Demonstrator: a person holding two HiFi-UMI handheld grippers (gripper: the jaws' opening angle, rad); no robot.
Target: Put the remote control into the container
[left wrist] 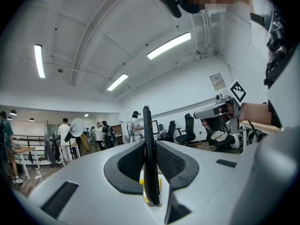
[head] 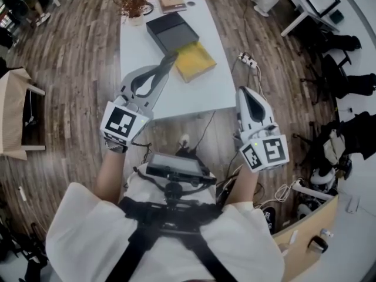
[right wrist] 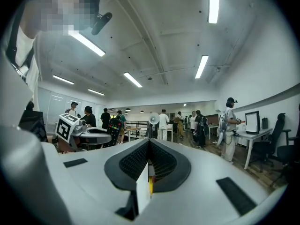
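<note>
My left gripper (head: pixel 166 64) is shut on a slim black remote control (head: pixel 170 58), held in the air at the near edge of the white table (head: pixel 205 93). Edge-on in the left gripper view, the remote (left wrist: pixel 147 158) stands upright between the pads. An open dark grey container (head: pixel 172 32) sits mid-table, with a yellow tray (head: pixel 195 62) just in front of it. My right gripper (head: pixel 244 91) hangs right of the table, shut and empty; its jaws (right wrist: pixel 149 149) meet. In the right gripper view the remote (right wrist: pixel 114 126) shows coloured buttons.
A potted dry plant (head: pixel 134 7) and a book (head: pixel 172 2) stand at the table's far end. A power strip (head: pixel 248 59) and cables lie on the wooden floor at right. Office chairs (head: pixel 338 69) crowd the right; a wooden stand (head: pixel 14 113) is at left.
</note>
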